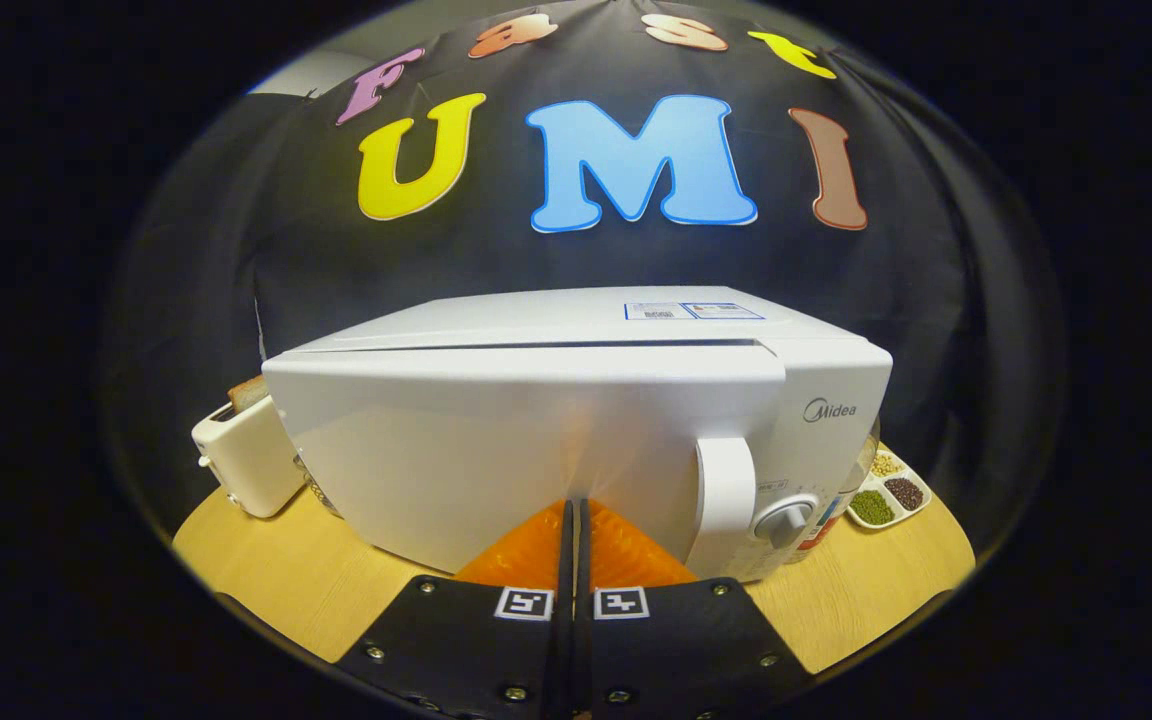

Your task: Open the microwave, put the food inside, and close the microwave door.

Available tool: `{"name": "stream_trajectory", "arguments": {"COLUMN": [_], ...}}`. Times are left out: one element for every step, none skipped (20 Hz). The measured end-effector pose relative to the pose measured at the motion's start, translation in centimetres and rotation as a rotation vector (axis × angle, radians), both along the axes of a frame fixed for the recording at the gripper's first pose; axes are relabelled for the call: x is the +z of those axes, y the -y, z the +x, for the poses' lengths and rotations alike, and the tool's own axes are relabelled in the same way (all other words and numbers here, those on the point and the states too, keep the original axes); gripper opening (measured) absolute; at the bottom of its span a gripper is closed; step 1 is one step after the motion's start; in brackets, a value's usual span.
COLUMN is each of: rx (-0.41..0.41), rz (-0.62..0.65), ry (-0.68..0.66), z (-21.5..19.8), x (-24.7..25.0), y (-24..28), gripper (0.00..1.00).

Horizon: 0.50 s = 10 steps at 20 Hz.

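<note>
While pressing tip-first at the door [496,450] of the microwave [576,330], easy to skid: a smooth white panel with nothing to catch on. Stands mid-table, front facing the camera, just ahead of the gripper [574,520]. Fingers squeezed together with nothing between them, tips at or almost on the door's lower middle; cannot tell whether actually touching. Looks shut or nearly so, judging by the thin dark seam along the top edge; cannot tell whether latched. No seeing inside, so no saying whether the food is in.

Likely trouble, then:

- Pushing low and central, away from the handle [726,500], might flex the panel without clicking the latch and leave the door to spring back.
- Pushing too hard might shove the whole oven backward across the wooden table [286,570] toward the booth wall.
- Drifting right risks nudging the dial [784,520] and setting the timer off.
- If opening is the step in hand, useless as pressed together: would need spreading to hook the handle.

Further out, a toaster [246,455] holding a slice of bread [248,392] just beside the oven's left flank, and a divided dish of beans [891,490] near its right corner. Any sideways slide of the oven could bump either and scatter the beans.
</note>
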<state>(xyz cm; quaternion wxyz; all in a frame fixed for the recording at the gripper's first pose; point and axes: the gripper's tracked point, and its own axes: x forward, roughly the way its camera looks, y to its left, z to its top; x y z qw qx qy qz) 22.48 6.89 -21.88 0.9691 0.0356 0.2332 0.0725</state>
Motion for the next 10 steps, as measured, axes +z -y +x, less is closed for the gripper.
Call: {"name": "stream_trajectory", "arguments": {"rx": [-0.007,-0.01,-0.017,-0.022,-0.03,-0.028,-0.03,-0.035,-0.044,-0.047], "rz": [-0.006,-0.004,-0.008,0.006,0.013,-0.002,-0.003,0.0,-0.001,0.002], "ry": [-0.001,0.0,0.002,-0.021,-0.028,-0.024,-0.014,0.007,0.024,0.04], "z": [0.2,0.5,1.0,1.1,0.9,1.1,0.6,0.5,0.1,-0.3], "x": [-0.2,-0.2,-0.1,0.0,-0.1,0.0,0.7,1.6,2.5,3.5], "y": [0.1,0.1,0.2,0.1,0.1,0.1,-0.1,0.0,0.2,0.4], "gripper": [0.01,0.01,0.01,0.01,0.01,0.03,0.03,0.03,0.03,0.03]}}
